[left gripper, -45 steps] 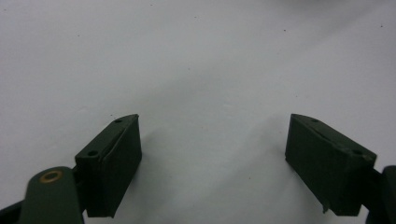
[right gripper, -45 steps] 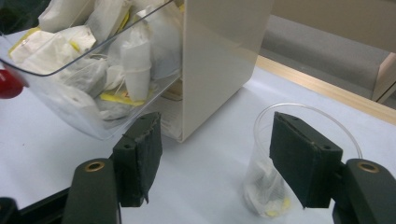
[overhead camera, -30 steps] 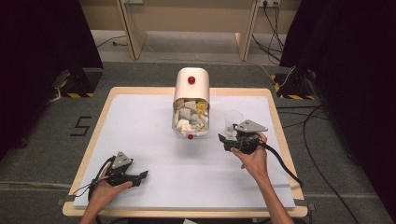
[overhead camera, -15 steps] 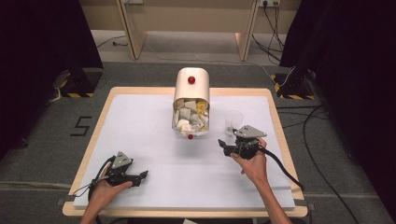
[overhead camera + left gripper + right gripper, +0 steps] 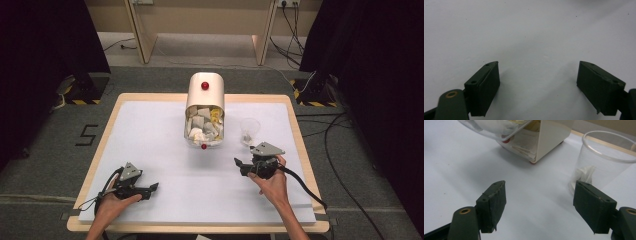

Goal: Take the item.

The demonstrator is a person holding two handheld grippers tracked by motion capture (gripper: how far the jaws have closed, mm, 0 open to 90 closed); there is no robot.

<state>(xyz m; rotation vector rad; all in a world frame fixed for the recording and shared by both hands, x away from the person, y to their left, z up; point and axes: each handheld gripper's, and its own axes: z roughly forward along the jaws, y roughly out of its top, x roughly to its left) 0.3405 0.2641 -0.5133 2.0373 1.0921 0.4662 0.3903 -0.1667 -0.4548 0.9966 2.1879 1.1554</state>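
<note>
High view: white table [image 5: 150, 130] on grey carpet [image 5: 50, 160], dark curtains [image 5: 45, 40] flanking.

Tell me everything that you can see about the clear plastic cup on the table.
The cup is of clear, thin-looking plastic, round, with an open rim at the top. It stands upright on the white table, to the right of the cream box, apart from it. A small crumpled white piece, perhaps paper, lies at its bottom. The right gripper is nearer the person, jaws open; in the right gripper view the cup stands just beyond the right-hand jaw, not between the jaws.
</note>
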